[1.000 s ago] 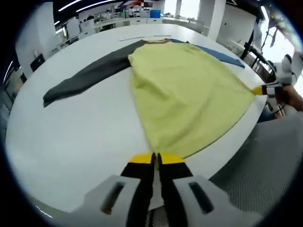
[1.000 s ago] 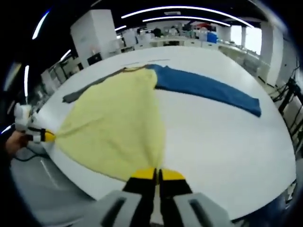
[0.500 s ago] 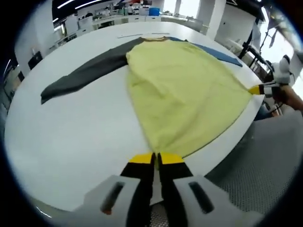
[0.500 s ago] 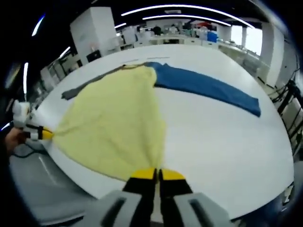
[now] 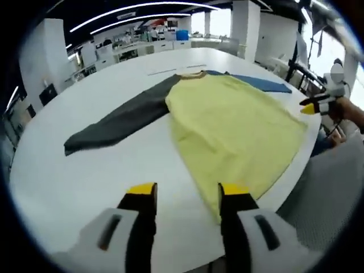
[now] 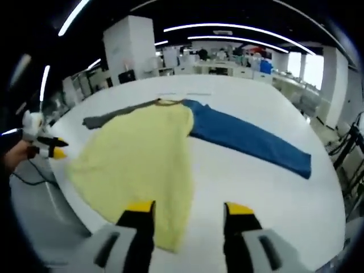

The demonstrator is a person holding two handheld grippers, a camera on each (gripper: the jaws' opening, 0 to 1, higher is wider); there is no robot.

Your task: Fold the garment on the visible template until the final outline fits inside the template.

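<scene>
Garment [image 5: 227, 122] lies flat on the white table [image 5: 85, 170], yellow body toward me, dark grey sleeve [image 5: 116, 122] stretched to one side and blue sleeve [image 6: 250, 142] to the other; its hem sits right at the table's near edge. My left gripper [image 5: 187, 196] is spread wide with nothing in it, hovering just above the hem corner, and my right gripper [image 6: 187, 213] is likewise spread and empty over the other hem corner. Next, I judge, comes a sleeve fold: I should pinch a cuff cleanly (one layer, not the body under it) and carry it low across the yellow so nothing drags. I cannot make out the template's outline under the cloth. Hem cloth is close to slipping off the edge, so I'd work inward; beyond the collar and sleeves the table is open.
</scene>
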